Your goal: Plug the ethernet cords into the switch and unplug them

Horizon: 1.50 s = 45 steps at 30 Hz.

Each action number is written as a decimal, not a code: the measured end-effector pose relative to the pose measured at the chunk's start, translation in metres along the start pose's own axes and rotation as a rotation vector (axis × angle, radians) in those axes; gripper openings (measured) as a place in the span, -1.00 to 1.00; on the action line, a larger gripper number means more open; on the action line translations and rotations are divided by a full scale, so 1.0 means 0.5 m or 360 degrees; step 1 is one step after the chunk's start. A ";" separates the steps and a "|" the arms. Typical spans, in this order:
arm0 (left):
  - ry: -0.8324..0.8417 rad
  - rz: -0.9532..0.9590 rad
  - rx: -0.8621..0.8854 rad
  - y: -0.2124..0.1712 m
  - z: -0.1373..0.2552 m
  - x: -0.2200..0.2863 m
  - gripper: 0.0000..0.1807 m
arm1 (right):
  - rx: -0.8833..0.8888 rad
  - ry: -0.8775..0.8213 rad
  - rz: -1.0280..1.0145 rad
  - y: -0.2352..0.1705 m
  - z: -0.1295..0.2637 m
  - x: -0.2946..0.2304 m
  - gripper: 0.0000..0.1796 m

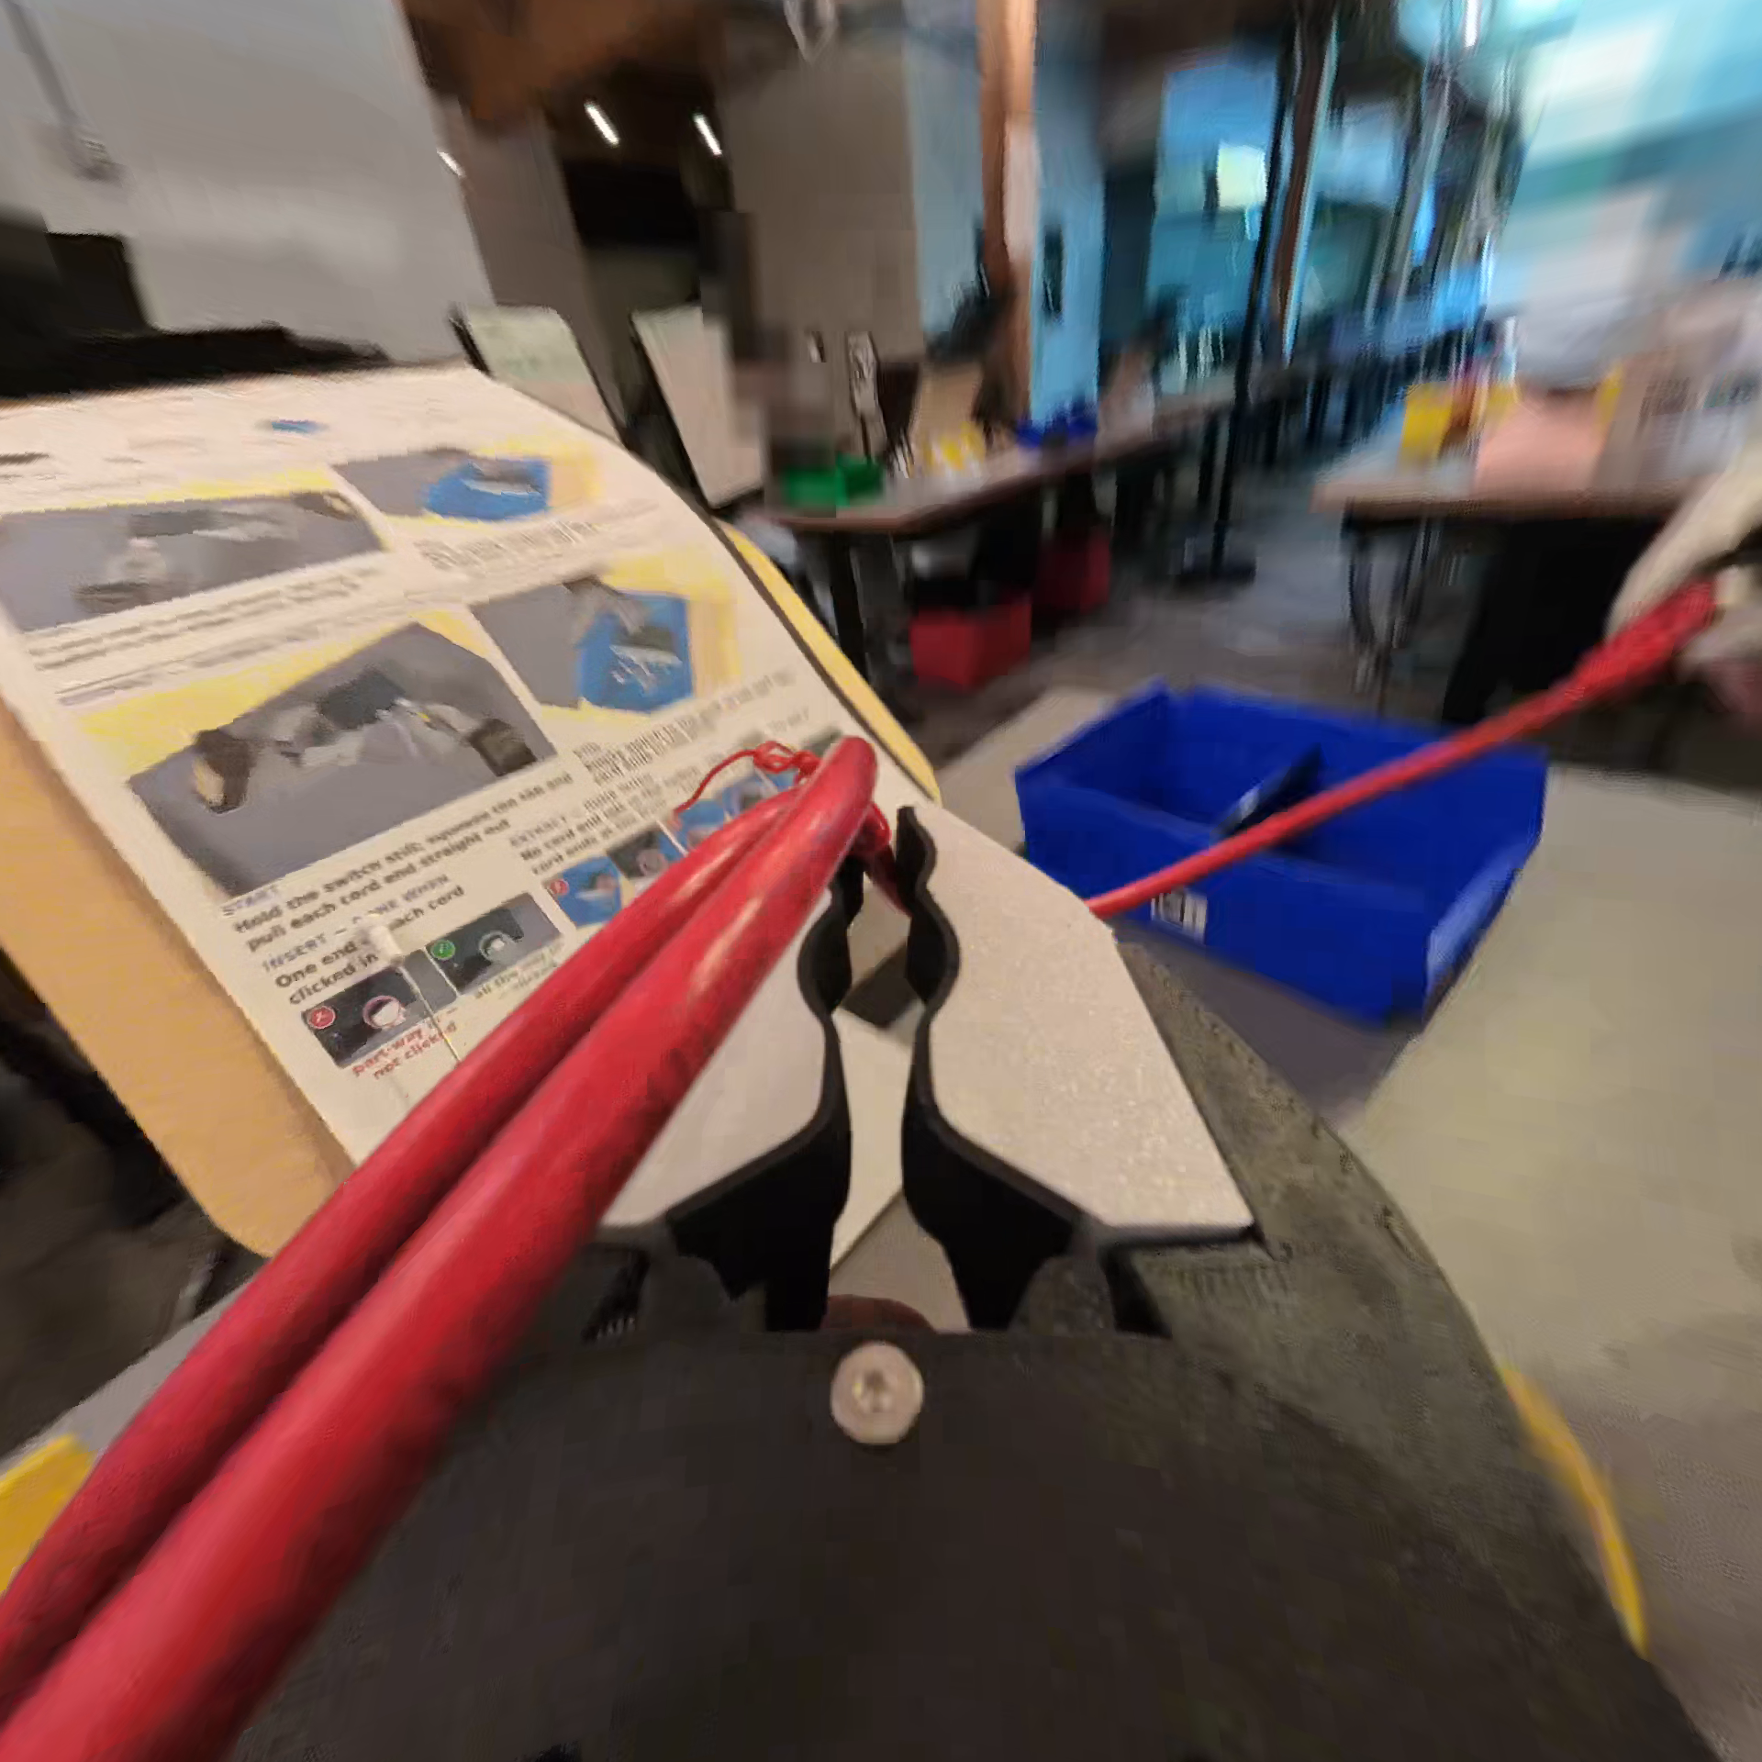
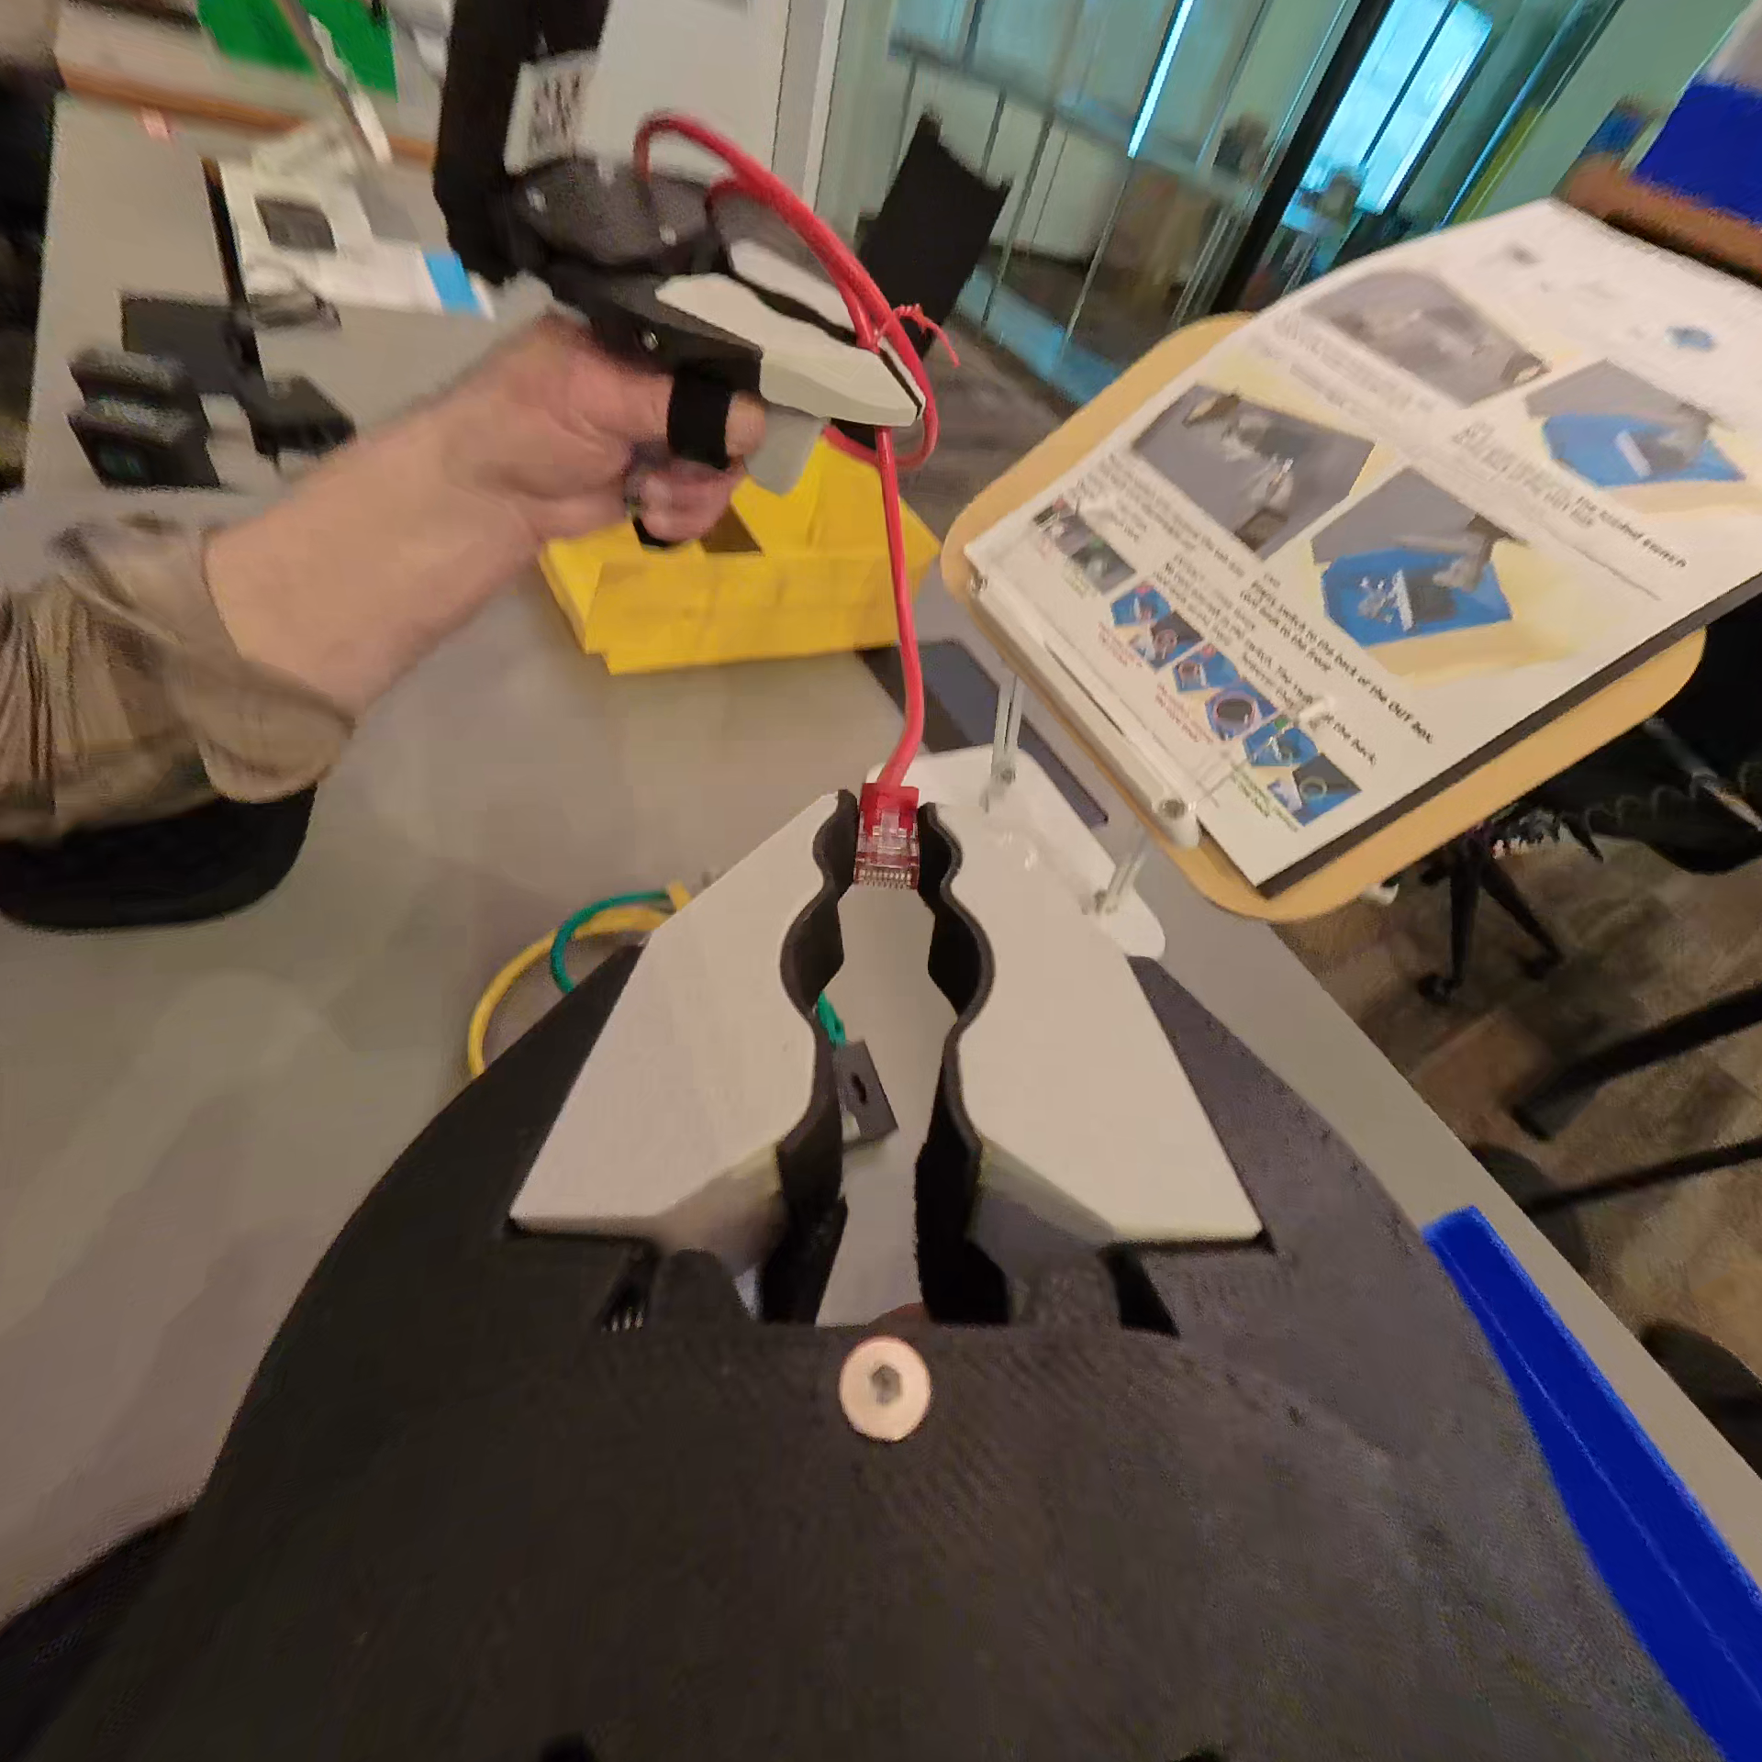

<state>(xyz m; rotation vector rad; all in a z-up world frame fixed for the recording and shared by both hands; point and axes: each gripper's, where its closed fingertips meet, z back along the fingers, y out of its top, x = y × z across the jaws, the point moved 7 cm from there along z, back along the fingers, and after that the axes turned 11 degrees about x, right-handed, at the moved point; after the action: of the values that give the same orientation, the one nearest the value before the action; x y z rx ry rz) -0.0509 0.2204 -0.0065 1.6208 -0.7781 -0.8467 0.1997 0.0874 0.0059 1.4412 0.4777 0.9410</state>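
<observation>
Nearest the right wrist camera, the right gripper pinches the clear-tipped red plug of the red ethernet cord between its fingertips, contacts pointing back toward the camera, long axis along the fingers. From there the thin cord rises to the left gripper, whose jaws are pressed on its looped, tie-bound part. Both grippers hang above the grey table, near a blue bin and a yellow bin.
</observation>
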 end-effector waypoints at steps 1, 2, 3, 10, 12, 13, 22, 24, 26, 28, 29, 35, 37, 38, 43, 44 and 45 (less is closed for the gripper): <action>-0.0020 -0.0123 -0.0105 -0.006 -0.004 0.011 -0.87 | -0.0074 0.0004 0.0023 0.002 0.000 0.006 -0.89; -0.0040 -0.0279 -0.0193 -0.013 -0.008 0.024 -0.88 | -0.0145 0.0021 0.0038 0.003 -0.001 0.010 -0.89; -0.0137 -0.0414 -0.0298 -0.025 -0.015 0.044 -0.92 | -0.0220 0.0065 0.0036 0.004 -0.006 0.010 -0.88; -0.0599 -0.0908 -0.0848 -0.127 -0.059 0.173 -0.91 | -0.0452 0.0245 0.0143 -0.014 -0.102 -0.003 -0.88; -0.0712 -0.0968 -0.0959 -0.160 -0.066 0.199 -0.92 | -0.0429 0.0297 0.0121 -0.022 -0.125 -0.006 -0.88; -0.0700 -0.0969 -0.0972 -0.167 -0.071 0.198 -0.93 | -0.0401 0.0318 0.0087 -0.023 -0.131 -0.007 -0.88; -0.0652 0.0087 -0.0674 -0.170 -0.034 0.046 -0.91 | -0.0148 0.0204 -0.0165 -0.056 -0.132 0.068 -0.88; -0.0661 0.0387 -0.0691 -0.201 -0.025 0.017 -0.74 | -0.0114 0.0204 -0.0193 -0.065 -0.141 0.079 -0.88; -0.0673 0.0650 -0.0773 -0.239 -0.021 -0.001 -0.48 | -0.0124 0.0159 -0.0177 -0.076 -0.146 0.093 -0.89; -0.0668 0.0716 -0.0873 -0.272 -0.019 -0.007 -0.41 | -0.0116 0.0154 -0.0208 -0.086 -0.151 0.105 -0.88; -0.0712 0.0755 -0.0915 -0.281 -0.017 -0.002 -0.30 | -0.0107 0.0175 -0.0224 -0.090 -0.154 0.107 -0.89; -0.1113 0.0606 -0.1049 -0.255 0.041 0.042 -0.21 | -0.0141 0.0233 -0.0185 -0.097 -0.169 0.102 -0.89; -0.1087 0.0512 -0.0926 -0.219 0.042 0.042 -0.21 | -0.0086 0.0267 -0.0188 -0.089 -0.177 0.097 -0.89; -0.1086 0.0446 -0.0811 -0.194 0.038 0.046 -0.20 | -0.0066 0.0282 -0.0177 -0.086 -0.183 0.093 -0.89; -0.0887 0.0100 -0.0201 -0.078 -0.004 0.076 -0.11 | 0.0168 0.0445 -0.0241 -0.060 -0.205 0.065 -0.88; -0.0884 0.0117 -0.0089 -0.063 -0.013 0.086 -0.12 | 0.0224 0.0456 -0.0260 -0.056 -0.208 0.062 -0.88; -0.0911 0.0166 -0.0022 -0.052 -0.022 0.099 -0.17 | 0.0279 0.0473 -0.0277 -0.053 -0.211 0.058 -0.88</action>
<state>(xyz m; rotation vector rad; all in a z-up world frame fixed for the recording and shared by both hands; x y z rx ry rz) -0.0138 0.1897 -0.0369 1.3169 -1.2369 -1.2566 0.1411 0.1784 -0.0252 1.3941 0.9104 0.9950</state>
